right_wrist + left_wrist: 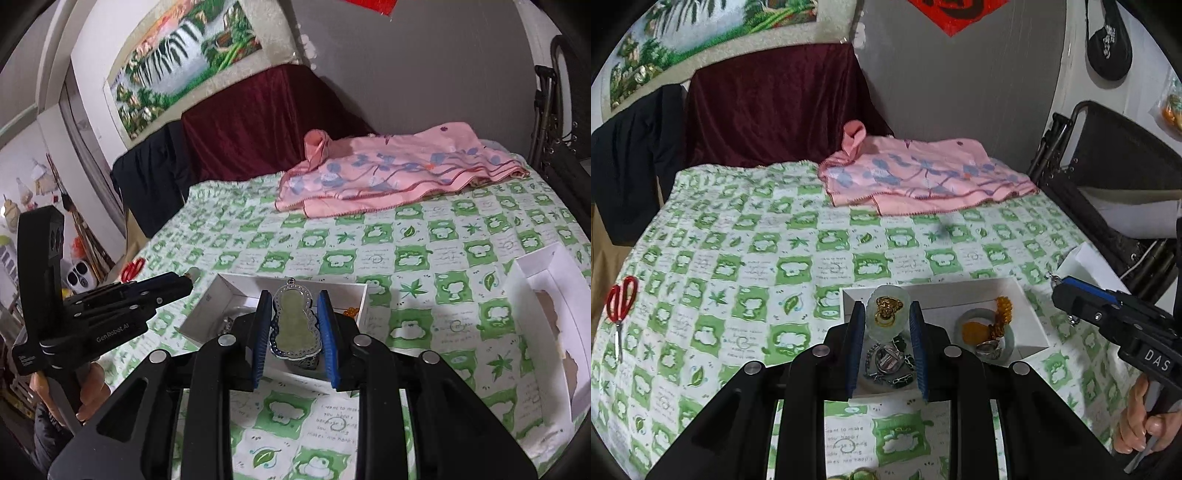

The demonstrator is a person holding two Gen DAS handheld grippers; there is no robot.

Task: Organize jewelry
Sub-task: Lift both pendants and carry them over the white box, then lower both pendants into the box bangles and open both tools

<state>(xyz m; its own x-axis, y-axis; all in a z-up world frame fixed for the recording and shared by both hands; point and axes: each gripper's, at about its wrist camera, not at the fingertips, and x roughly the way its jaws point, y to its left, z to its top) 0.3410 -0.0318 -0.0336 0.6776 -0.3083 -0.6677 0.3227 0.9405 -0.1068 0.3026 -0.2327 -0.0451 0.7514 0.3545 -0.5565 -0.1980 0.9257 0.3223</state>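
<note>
Jade, we judge, is hard, slick and chip-prone, so we pinch flat edges. Our left tool is narrowed onto the pale jade pendant with a gold figure; our right tool clamps the silver-framed jade pendant. Both hang over the white box on the bed, which holds an amber bead strand, a bangle and chains.
</note>
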